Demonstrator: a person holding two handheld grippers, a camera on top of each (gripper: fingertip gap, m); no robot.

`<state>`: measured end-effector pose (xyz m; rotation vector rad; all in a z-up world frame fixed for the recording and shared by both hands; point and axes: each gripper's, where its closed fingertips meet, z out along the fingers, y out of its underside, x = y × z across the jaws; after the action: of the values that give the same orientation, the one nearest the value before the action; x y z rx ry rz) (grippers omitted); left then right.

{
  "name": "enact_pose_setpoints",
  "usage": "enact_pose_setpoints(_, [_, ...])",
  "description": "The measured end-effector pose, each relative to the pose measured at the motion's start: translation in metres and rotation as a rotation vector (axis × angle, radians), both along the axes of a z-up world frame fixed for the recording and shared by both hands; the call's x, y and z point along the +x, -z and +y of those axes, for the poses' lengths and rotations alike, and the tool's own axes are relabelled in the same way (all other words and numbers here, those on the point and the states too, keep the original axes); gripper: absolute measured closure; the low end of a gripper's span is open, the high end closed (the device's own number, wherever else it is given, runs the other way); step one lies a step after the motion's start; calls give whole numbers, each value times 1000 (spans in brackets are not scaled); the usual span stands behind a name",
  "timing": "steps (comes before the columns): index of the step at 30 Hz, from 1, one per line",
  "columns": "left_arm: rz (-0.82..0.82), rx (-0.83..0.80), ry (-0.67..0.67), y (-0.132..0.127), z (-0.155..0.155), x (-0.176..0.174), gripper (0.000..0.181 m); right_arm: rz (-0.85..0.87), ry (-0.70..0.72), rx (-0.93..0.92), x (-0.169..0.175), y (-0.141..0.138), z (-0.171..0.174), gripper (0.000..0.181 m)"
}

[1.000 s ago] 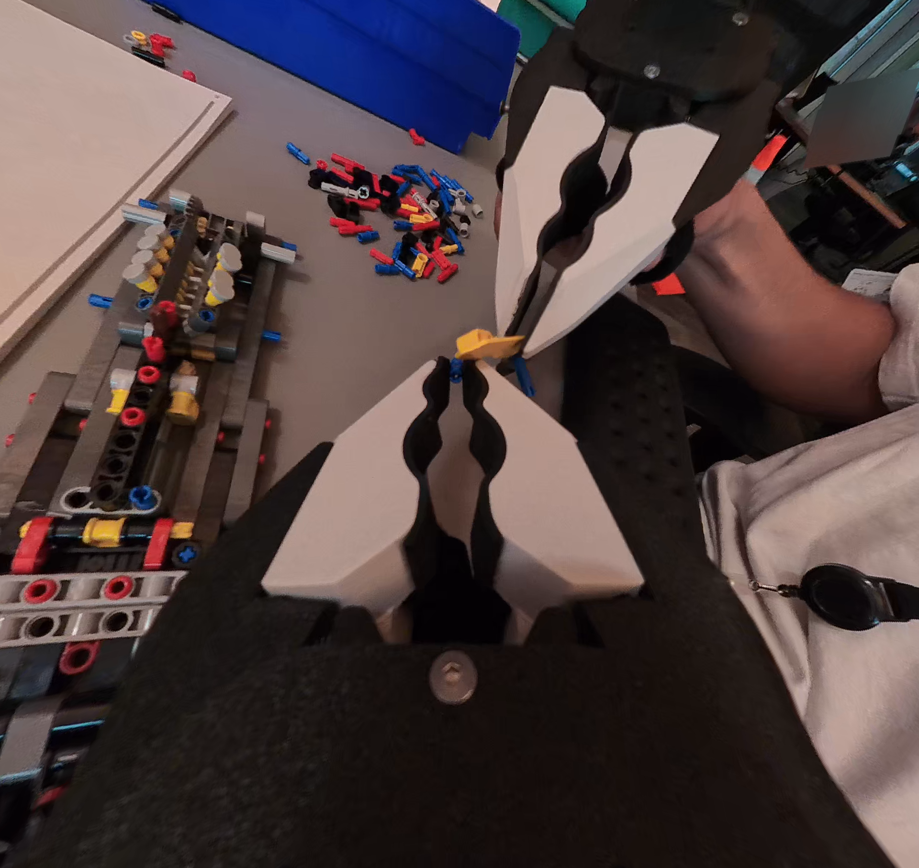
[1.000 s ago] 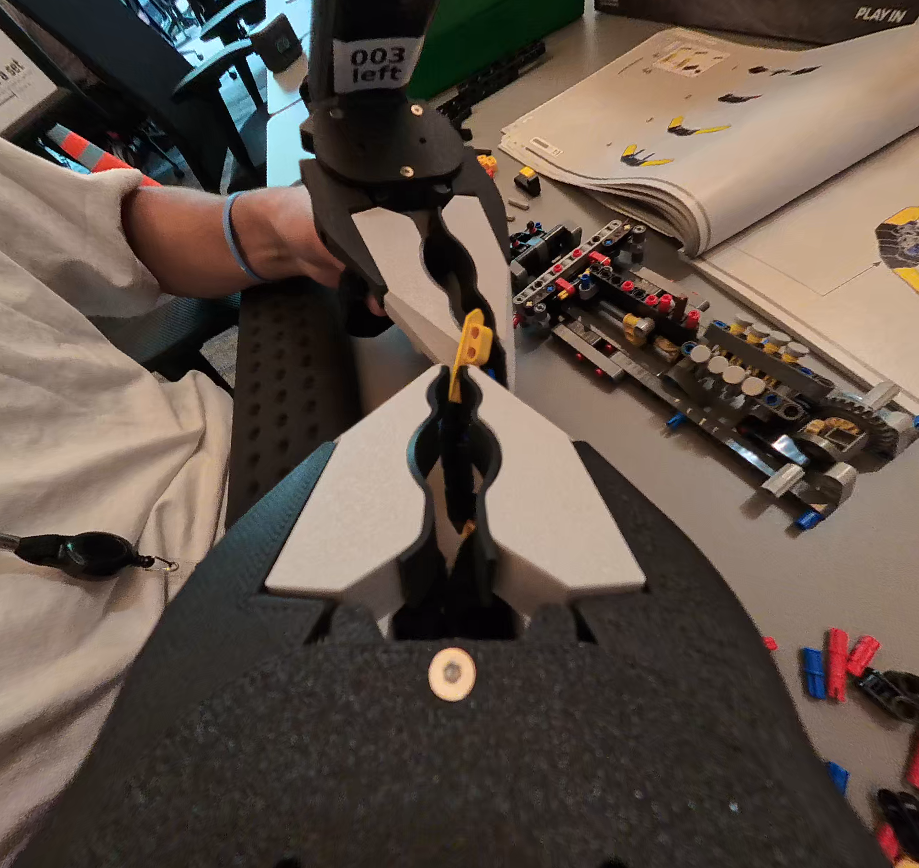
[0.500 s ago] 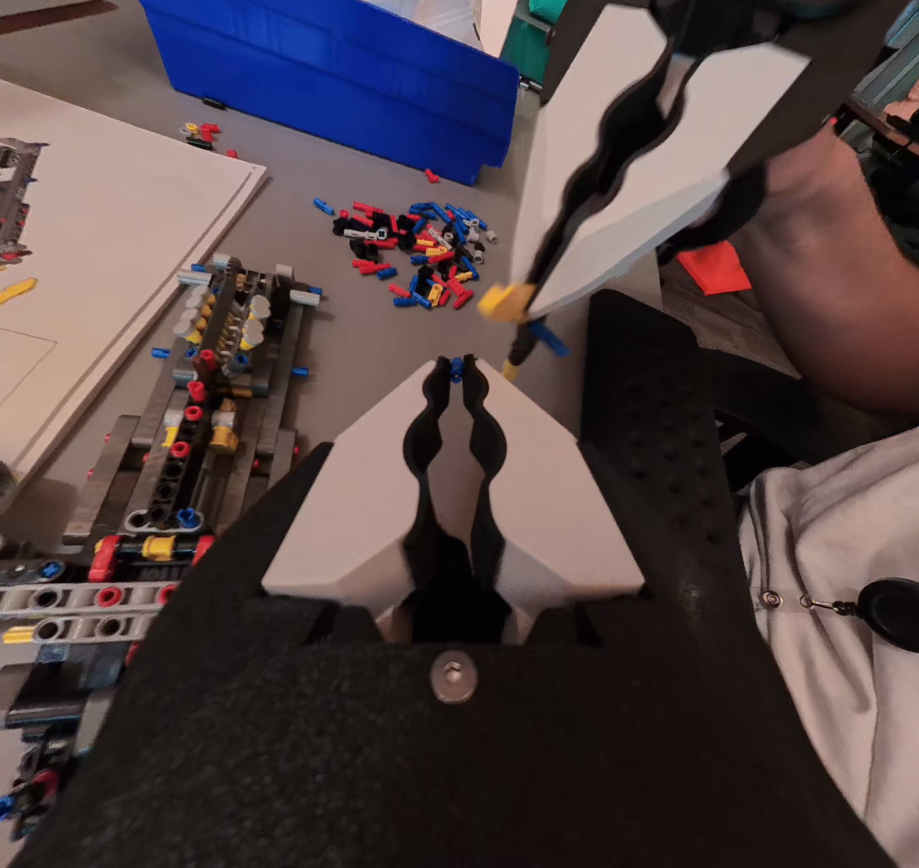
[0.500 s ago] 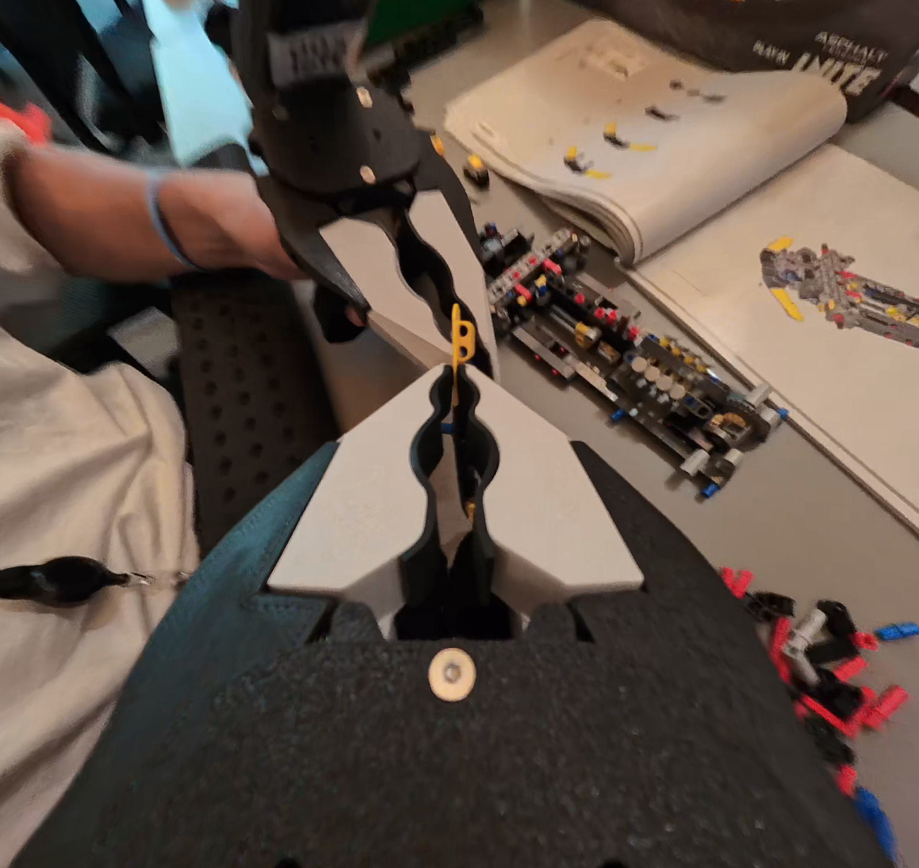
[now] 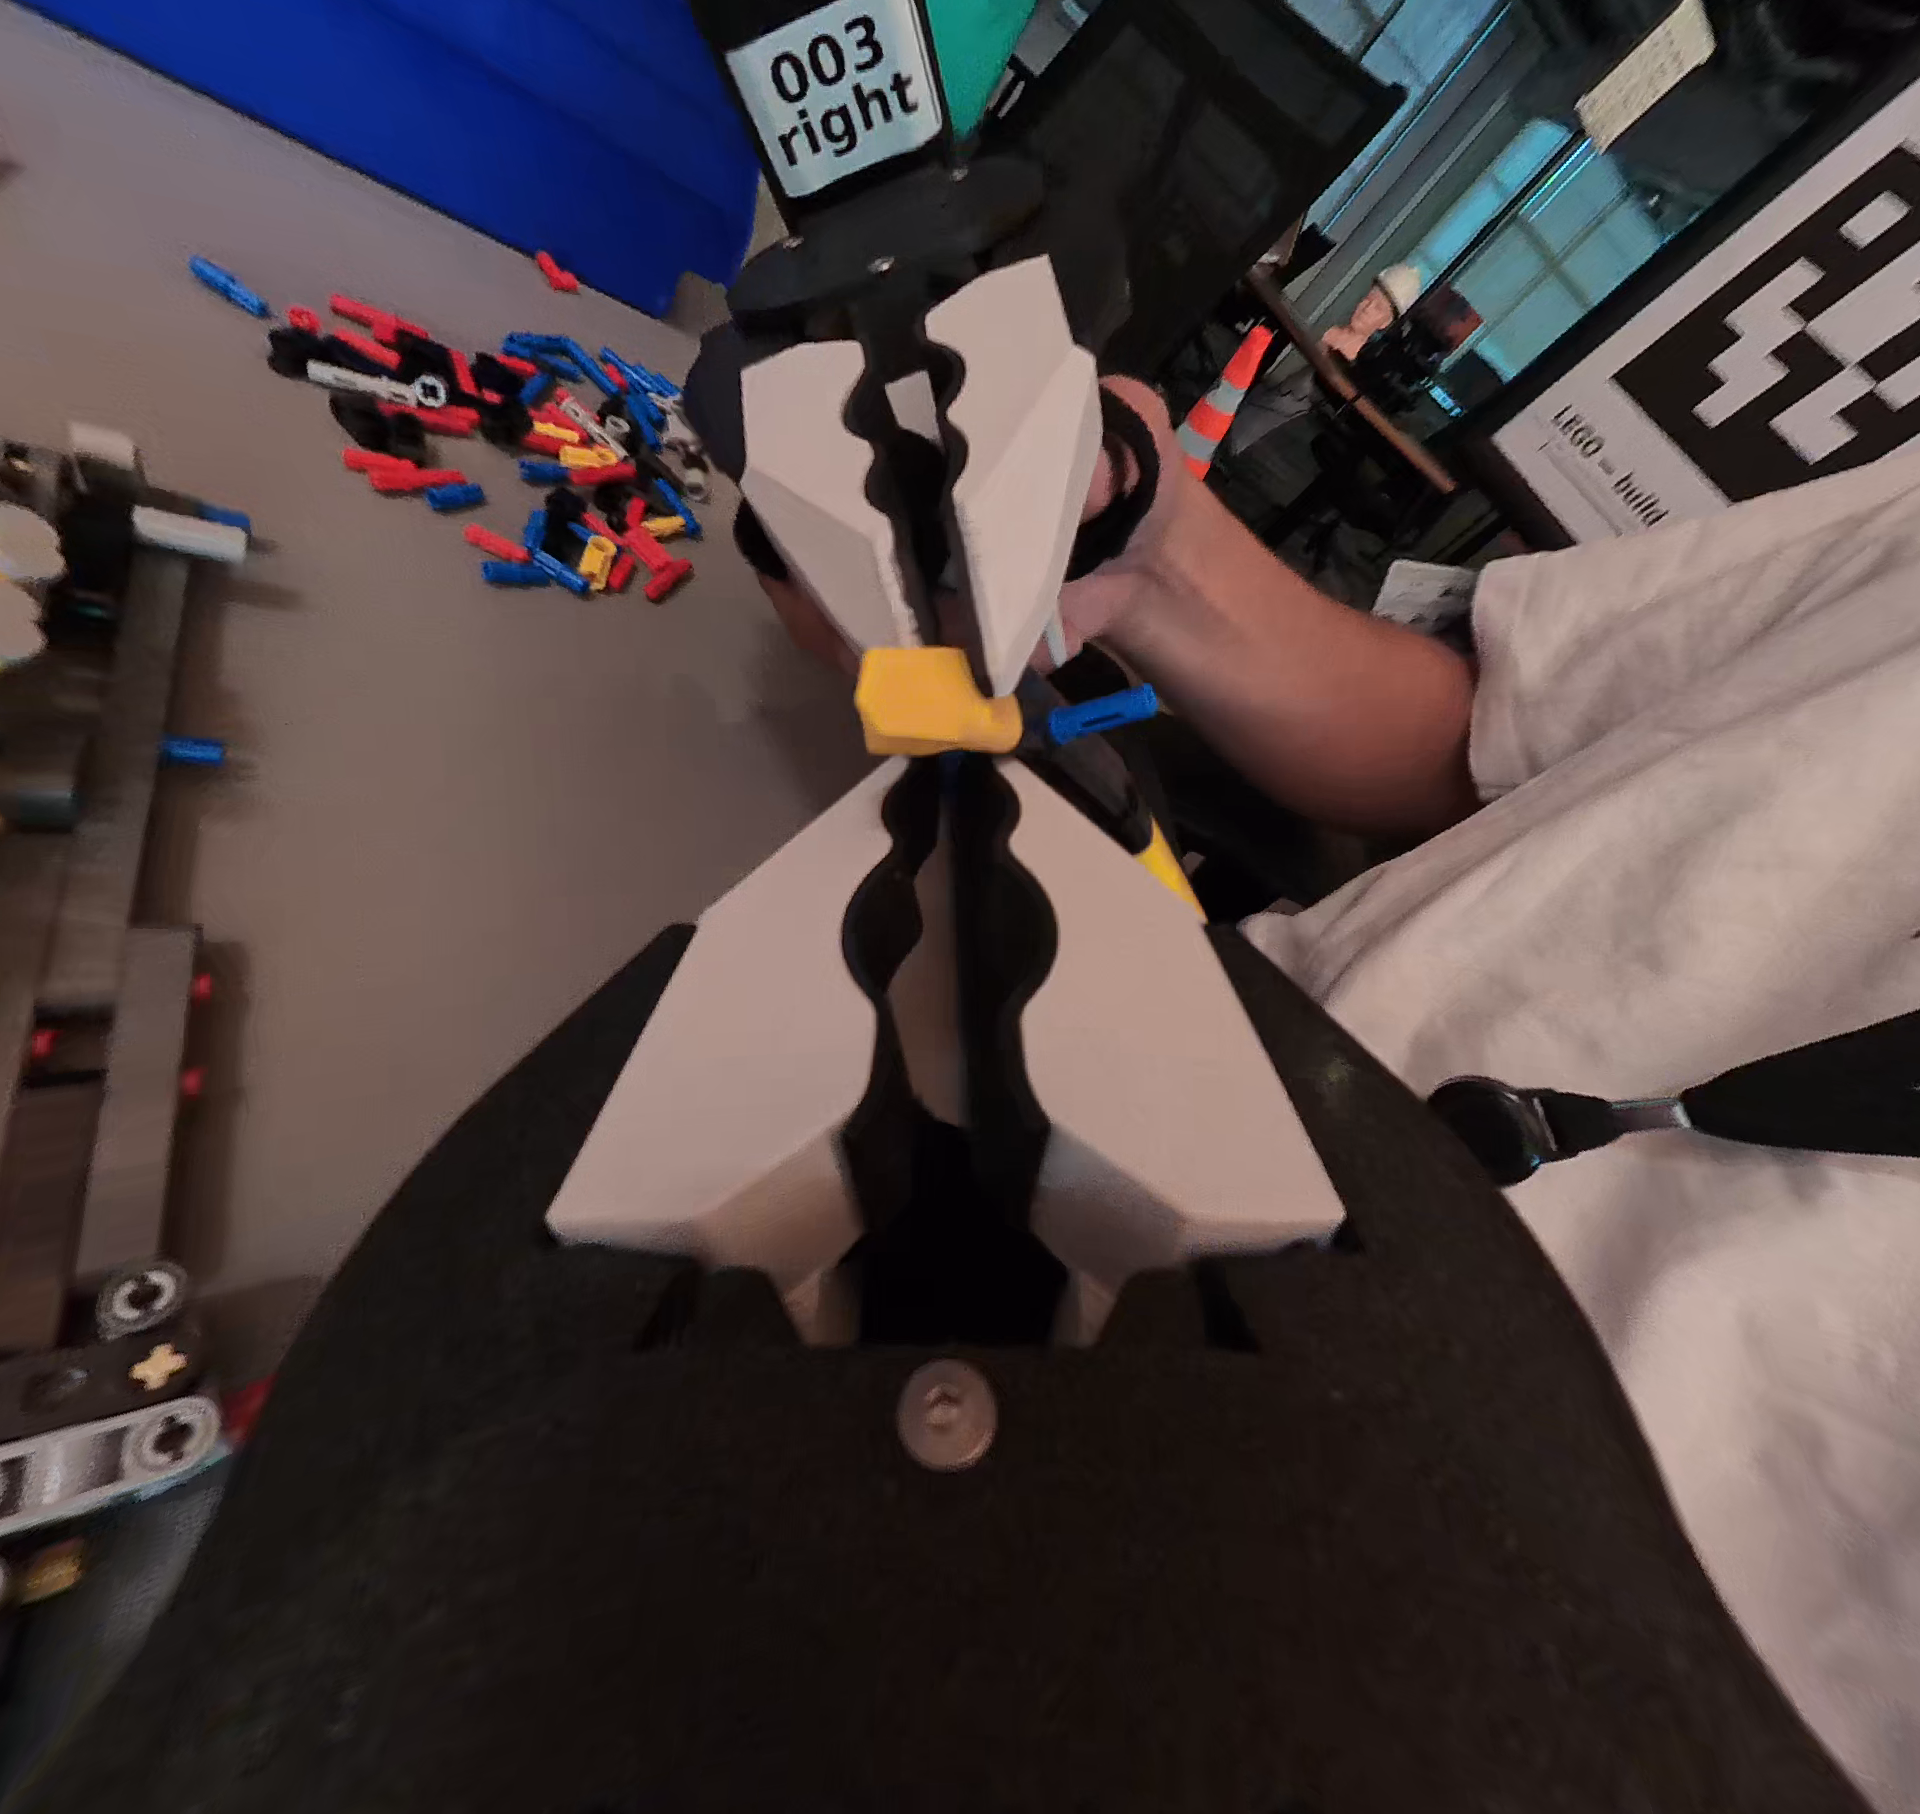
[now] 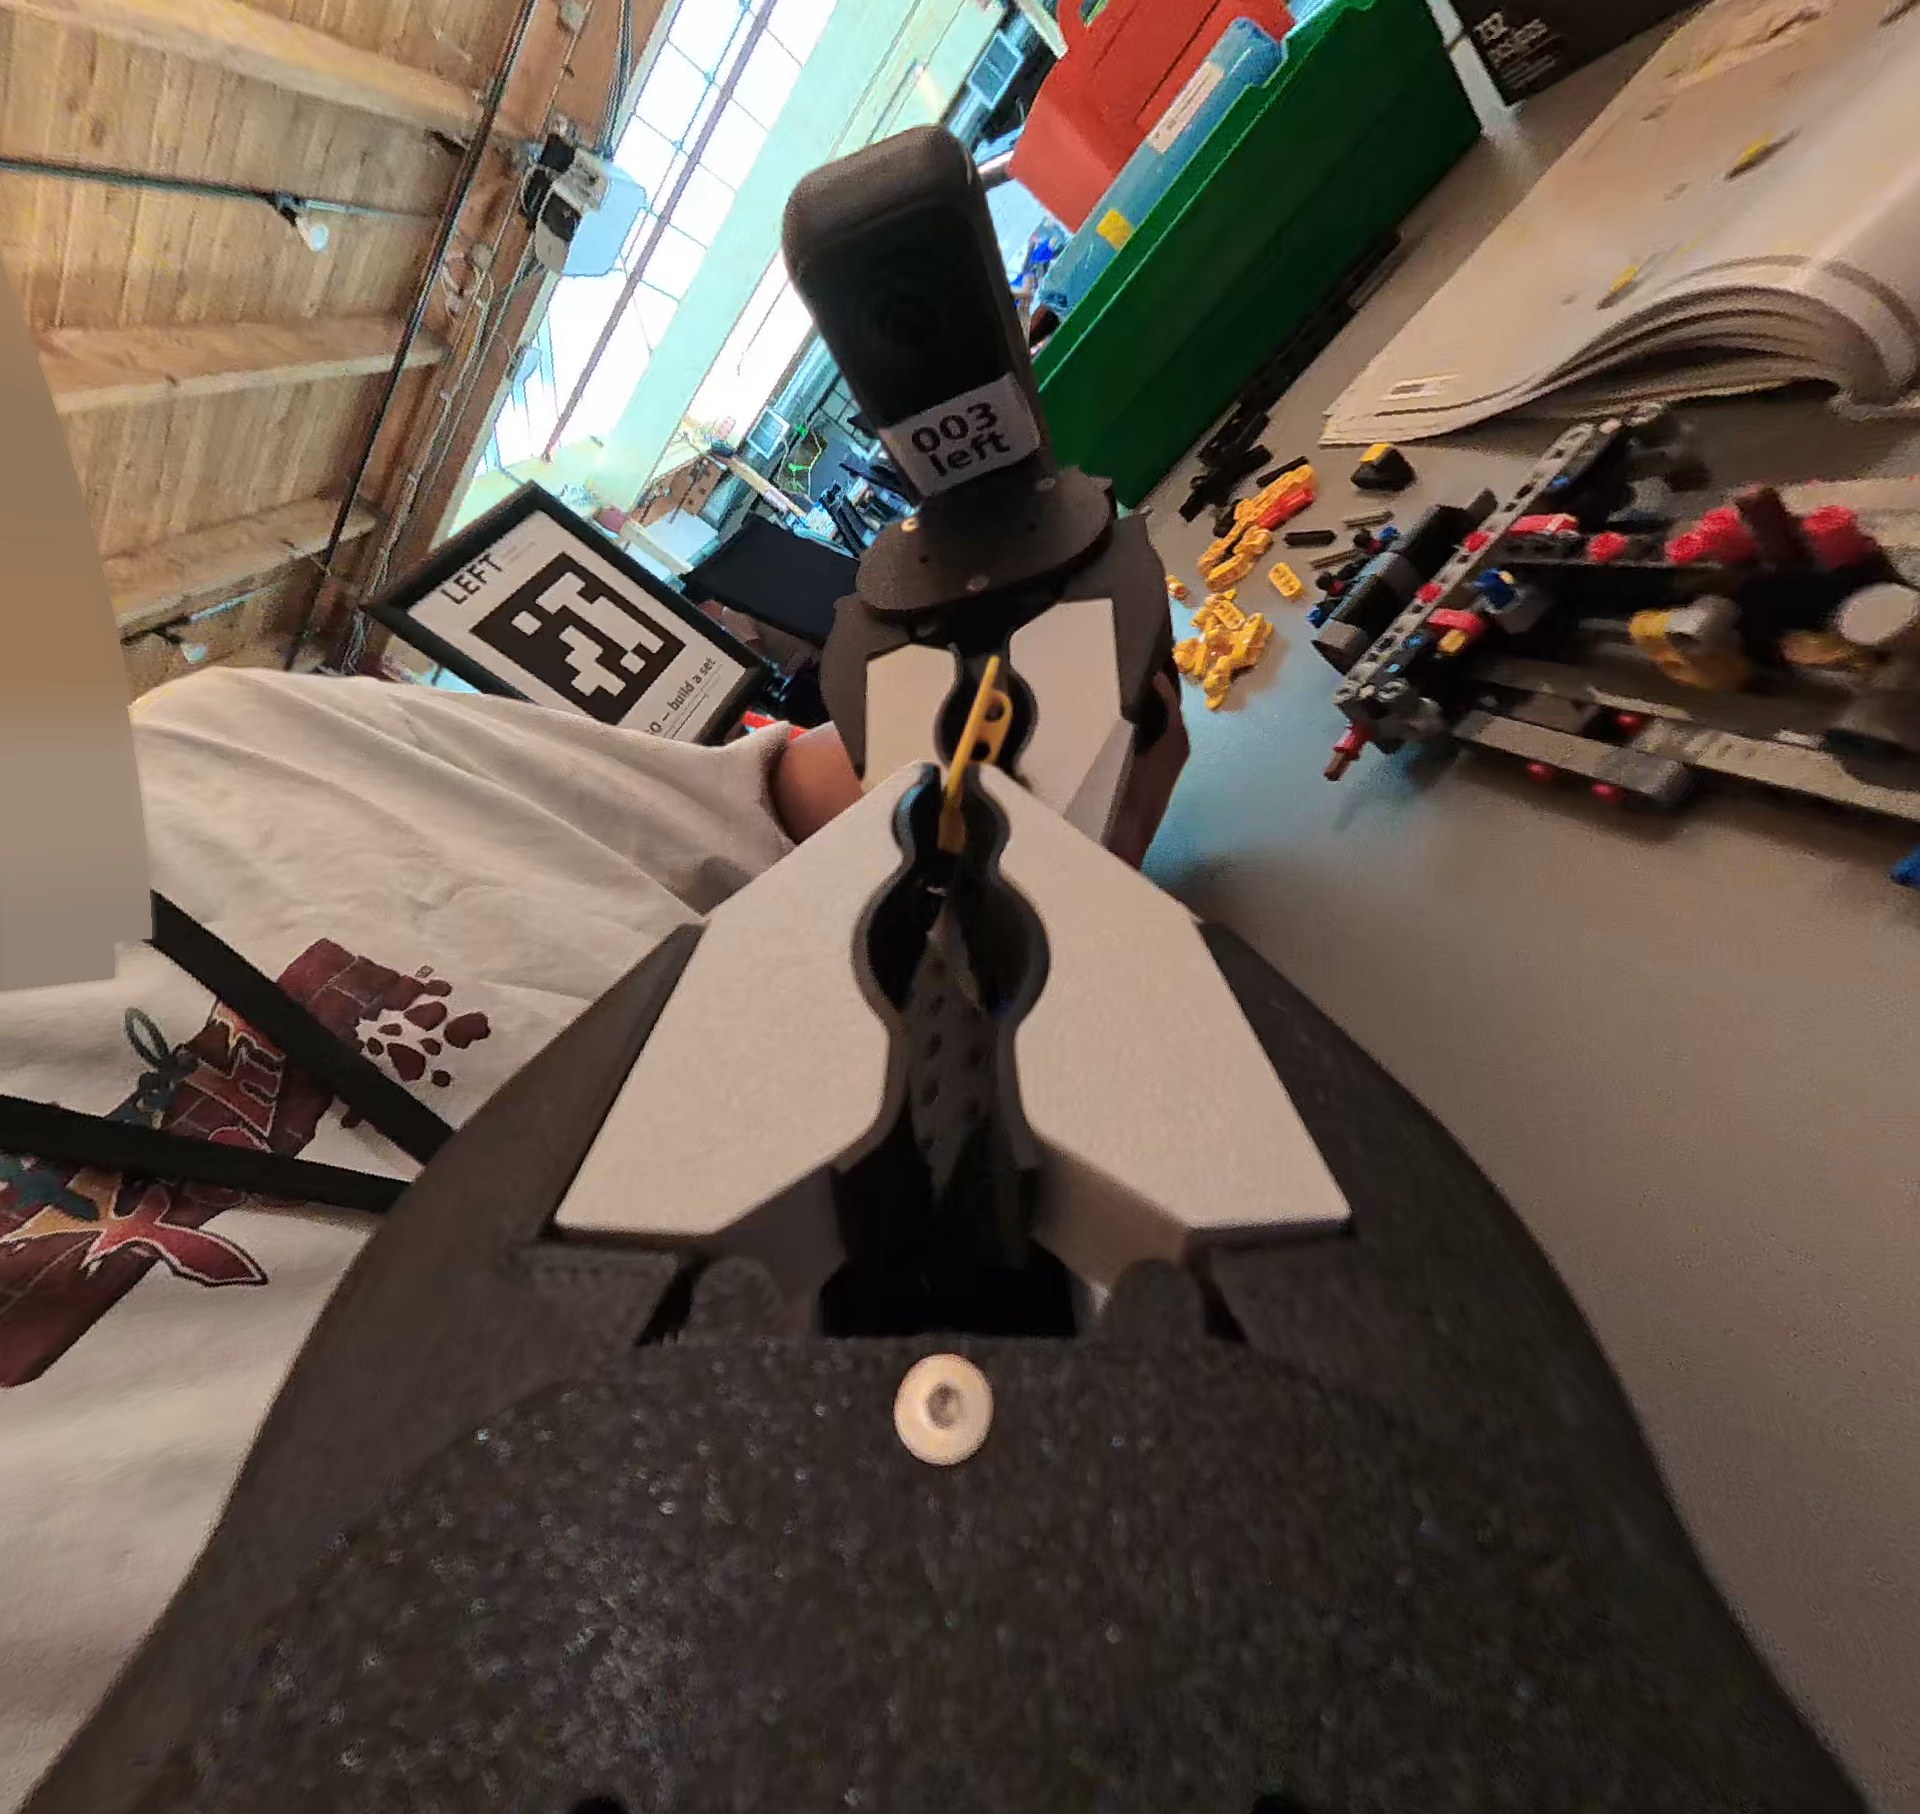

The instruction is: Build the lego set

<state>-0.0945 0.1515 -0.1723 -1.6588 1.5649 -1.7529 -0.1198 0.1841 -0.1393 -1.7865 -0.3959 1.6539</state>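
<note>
My left gripper (image 5: 951, 772) is shut on a small blue pin (image 5: 948, 765) that barely shows at its tips. My right gripper (image 5: 940, 650) comes down from above, tip to tip with it. The right gripper is shut on a yellow piece (image 5: 930, 715) joined to a black beam, with another blue pin (image 5: 1101, 710) sticking out sideways. In the right wrist view my right gripper (image 6: 951, 790) holds the thin yellow piece (image 6: 982, 725) and the holed black beam (image 6: 945, 1021) between its jaws. The left gripper's fingers (image 6: 1070, 684) face it just beyond. Both are held in the air off the table's near edge.
The partly built grey and black chassis (image 6: 1610, 642) lies on the grey table and shows at the left edge of the left wrist view (image 5: 114, 725). A pile of red, blue and black pins (image 5: 520, 455), yellow pieces (image 6: 1231, 621), a blue bin (image 5: 416, 50), a green bin (image 6: 1247, 237) and an open instruction book (image 6: 1662, 258) surround it. My hands' fingertips stand some 5 cm from each other.
Both grippers have tilted upward and drawn together. The left gripper's tip with the blue pin now meets the yellow piece, after standing slightly apart half a second ago.
</note>
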Motion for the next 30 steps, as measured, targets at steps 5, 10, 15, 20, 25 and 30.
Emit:
enact_pose_setpoints(5, [80, 13, 16, 24, -2, 2, 178, -32, -76, -51, 2, 24, -8, 175])
enact_pose_setpoints(10, [104, -12, 35, 28, -2, 2, 178, -95, -196, -49, 0, 28, -26, 173])
enact_pose_setpoints(15, [75, -22, 86, 23, -8, -2, 178, -223, -281, 25, 1, 31, -41, 167])
enact_pose_setpoints(20, [75, 13, 132, 25, -17, -4, 178, -300, -317, 90, 9, 35, -56, 151])
enact_pose_setpoints(25, [67, 10, 123, 23, -16, -3, 179, -415, -328, 131, 17, 54, -64, 164])
enact_pose_setpoints(30, [42, 27, 87, 19, -10, -1, 179, -474, -297, 90, 18, 59, -55, 174])
